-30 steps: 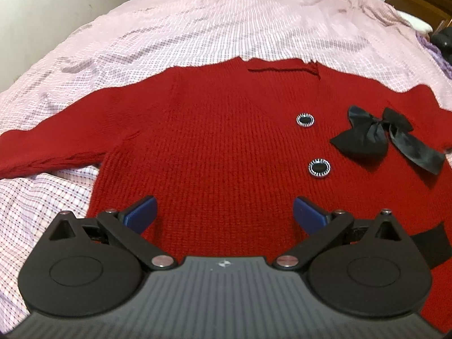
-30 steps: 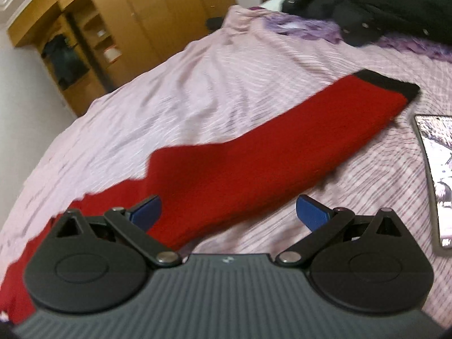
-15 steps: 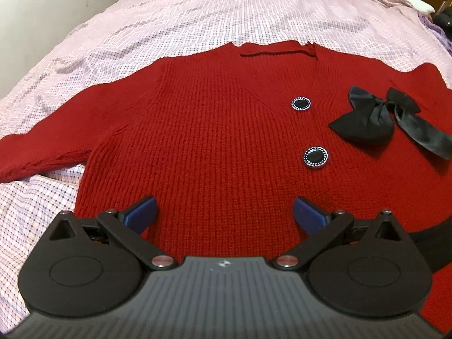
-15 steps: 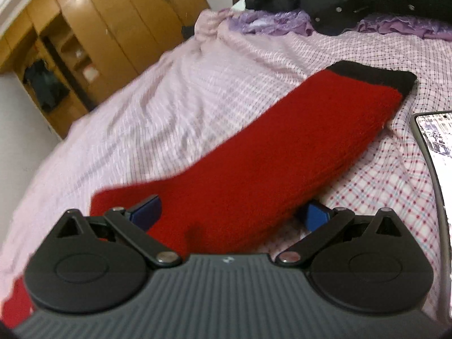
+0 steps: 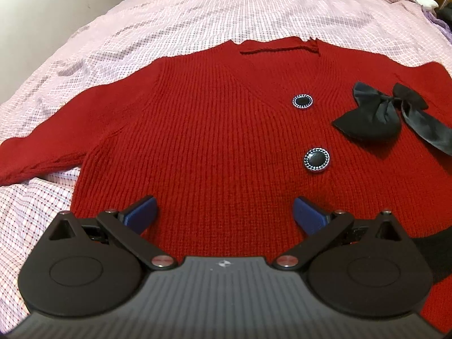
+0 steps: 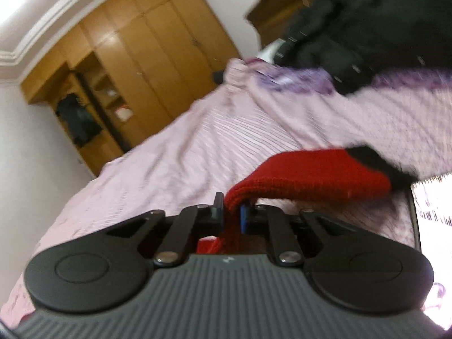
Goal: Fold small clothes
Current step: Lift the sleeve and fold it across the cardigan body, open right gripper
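A red knitted cardigan (image 5: 212, 130) lies flat and face up on the bed, with two black buttons (image 5: 316, 159) and a black bow (image 5: 378, 113) on its chest. One sleeve (image 5: 42, 152) stretches out to the left. My left gripper (image 5: 224, 212) hovers open over the cardigan's lower body, nothing between its blue pads. In the right wrist view my right gripper (image 6: 232, 212) has its jaws closing on the other red sleeve (image 6: 310, 175). That sleeve is pinched between the pads and lifted off the sheet, its black cuff (image 6: 375, 161) trailing to the right.
A pink checked bedsheet (image 5: 226, 8) covers the bed. A dark jacket (image 6: 367, 28) and purple fabric (image 6: 296, 82) are piled at the far right. A flat screen device (image 6: 432, 212) lies beside the lifted sleeve. Wooden wardrobes (image 6: 147, 50) stand beyond the bed.
My right gripper went from wide open over the sleeve to pinching it, and has raised it off the sheet. The left gripper crept slightly forward over the cardigan and stayed open.
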Motion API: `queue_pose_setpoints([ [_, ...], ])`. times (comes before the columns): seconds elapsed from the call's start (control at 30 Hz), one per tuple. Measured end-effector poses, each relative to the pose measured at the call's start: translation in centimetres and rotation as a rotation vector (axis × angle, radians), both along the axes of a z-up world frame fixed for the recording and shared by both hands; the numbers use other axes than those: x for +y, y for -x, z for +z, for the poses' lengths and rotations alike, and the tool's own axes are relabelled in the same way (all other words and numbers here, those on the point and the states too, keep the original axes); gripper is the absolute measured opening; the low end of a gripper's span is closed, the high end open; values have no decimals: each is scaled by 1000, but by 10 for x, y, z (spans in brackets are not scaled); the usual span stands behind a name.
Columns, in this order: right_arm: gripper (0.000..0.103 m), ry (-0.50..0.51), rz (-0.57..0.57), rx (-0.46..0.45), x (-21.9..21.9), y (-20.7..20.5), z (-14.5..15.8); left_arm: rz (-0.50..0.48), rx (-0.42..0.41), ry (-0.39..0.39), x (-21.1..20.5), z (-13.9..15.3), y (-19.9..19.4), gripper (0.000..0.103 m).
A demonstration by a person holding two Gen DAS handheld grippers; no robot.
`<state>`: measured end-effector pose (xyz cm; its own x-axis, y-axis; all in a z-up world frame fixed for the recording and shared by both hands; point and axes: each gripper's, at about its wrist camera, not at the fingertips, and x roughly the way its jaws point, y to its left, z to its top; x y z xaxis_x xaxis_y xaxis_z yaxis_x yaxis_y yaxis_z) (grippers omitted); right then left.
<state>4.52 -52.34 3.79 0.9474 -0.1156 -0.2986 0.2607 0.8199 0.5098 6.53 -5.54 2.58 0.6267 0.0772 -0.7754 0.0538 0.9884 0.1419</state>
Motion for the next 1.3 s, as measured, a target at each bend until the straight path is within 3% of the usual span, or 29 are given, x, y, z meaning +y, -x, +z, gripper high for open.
queue_pose_setpoints([
  [0.37,13,114,199,-112,79,9,65,7,-26,4,18,18,4,103],
  [0.5,13,183,252,-142,114,3,80,27,-33,12,29,25,6,103],
  [0.67,13,192,294,-141,150,-11,90,53,-62,14,44,38,9,103],
  [0.8,13,282,308,-146,185,-22,95,92,-85,11,62,45,12,103],
  [0.97,13,336,373,-99,230,-34,86,156,-87,24,85,47,14,103],
  [1.1,13,280,421,-65,254,-47,68,179,-66,56,95,45,11,103],
  [1.3,15,252,520,62,295,-62,24,162,-71,75,100,41,8,103],
])
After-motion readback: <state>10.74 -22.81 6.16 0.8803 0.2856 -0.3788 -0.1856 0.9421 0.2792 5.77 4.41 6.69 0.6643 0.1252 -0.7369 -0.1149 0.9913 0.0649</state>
